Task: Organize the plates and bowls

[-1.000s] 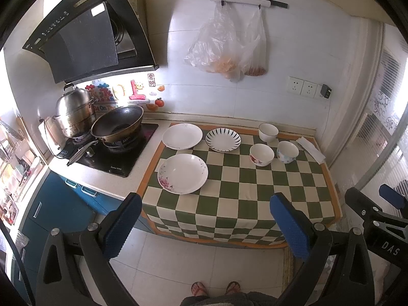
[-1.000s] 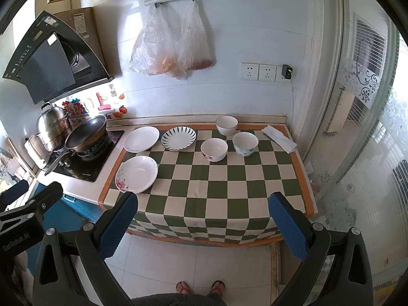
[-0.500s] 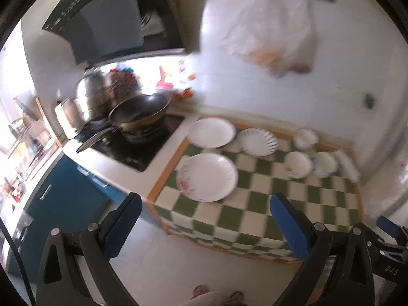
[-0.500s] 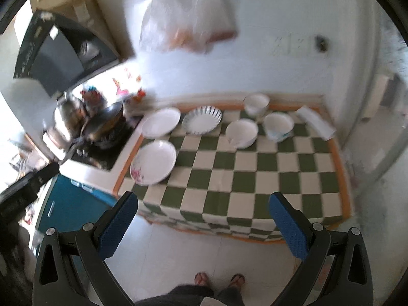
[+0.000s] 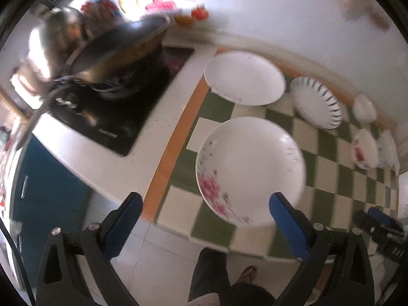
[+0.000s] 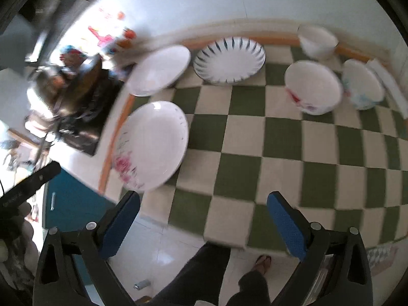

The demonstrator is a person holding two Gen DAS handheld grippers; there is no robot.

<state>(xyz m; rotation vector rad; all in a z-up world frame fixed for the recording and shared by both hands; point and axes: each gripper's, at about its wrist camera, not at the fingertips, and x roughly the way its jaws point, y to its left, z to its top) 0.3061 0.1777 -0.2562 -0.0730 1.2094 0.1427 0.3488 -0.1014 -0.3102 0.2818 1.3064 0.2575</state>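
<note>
My left gripper (image 5: 204,214), jaws wide but closing on nothing, and my right gripper (image 6: 204,211), spread and empty, hang over the checked cloth (image 6: 280,137)'s near edge, the floral plate (image 5: 251,170) flat just ahead, face up, round, no long axis.

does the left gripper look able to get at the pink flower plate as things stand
Probably yes. The left gripper points down at the pink flower plate, nothing lies between them, and its closing jaws are still wide and empty. The plate lies flat on the checked cloth, so only its rim offers a hold.
</note>
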